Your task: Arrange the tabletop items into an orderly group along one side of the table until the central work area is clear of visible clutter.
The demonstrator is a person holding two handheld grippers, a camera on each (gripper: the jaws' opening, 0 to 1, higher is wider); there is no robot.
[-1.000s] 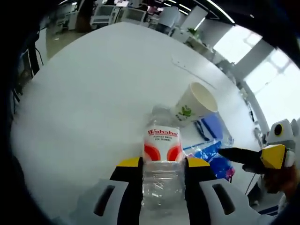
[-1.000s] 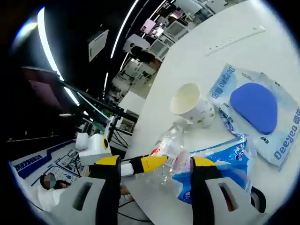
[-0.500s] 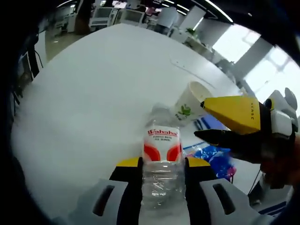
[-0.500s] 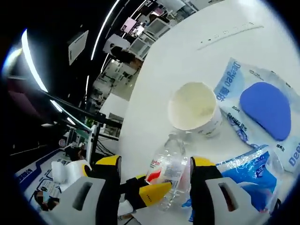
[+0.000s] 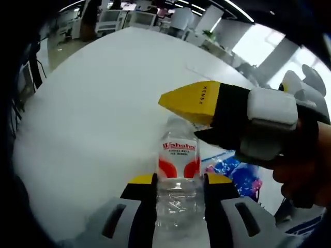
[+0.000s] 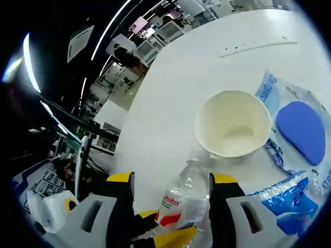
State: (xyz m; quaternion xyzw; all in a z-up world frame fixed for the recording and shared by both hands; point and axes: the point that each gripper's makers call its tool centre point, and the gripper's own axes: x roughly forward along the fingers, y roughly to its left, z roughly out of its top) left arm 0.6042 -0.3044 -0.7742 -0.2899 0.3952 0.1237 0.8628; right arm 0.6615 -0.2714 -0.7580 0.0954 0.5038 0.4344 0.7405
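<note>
The bottle (image 5: 178,178) — clear plastic, red-and-white label — lies on its side on the white table (image 5: 98,103). The left gripper (image 5: 179,182) is clamped on its body, one yellow-tipped jaw pressed against each side, with the capped end pointing away from that camera. In the right gripper view the same bottle (image 6: 182,199) lies between the right gripper's (image 6: 172,181) own jaws, which stand apart on either side of it; whether they touch it cannot be told.

Just past the bottle's capped end stands a paper cup (image 6: 234,124), white, its open mouth facing the right gripper view's camera and its inside bare. The bottle's cap lies at the cup's base, close to touching.

Beside the cup, to the right in the right gripper view, lies a flat clear packet (image 6: 297,121) with blue print and a blue oval pad inside. Nearer that camera lies a crumpled blue-and-clear bag (image 6: 284,199), just beside the bottle; the left gripper view shows it (image 5: 235,173) to the right of the bottle.

In the left gripper view the right gripper (image 5: 207,116) enters from the right, held in a hand (image 5: 302,178), jaws parted — its yellow upper jaw above the bottle's far end.

A thin pale strip (image 6: 258,45) lies well apart, farther across the table.
</note>
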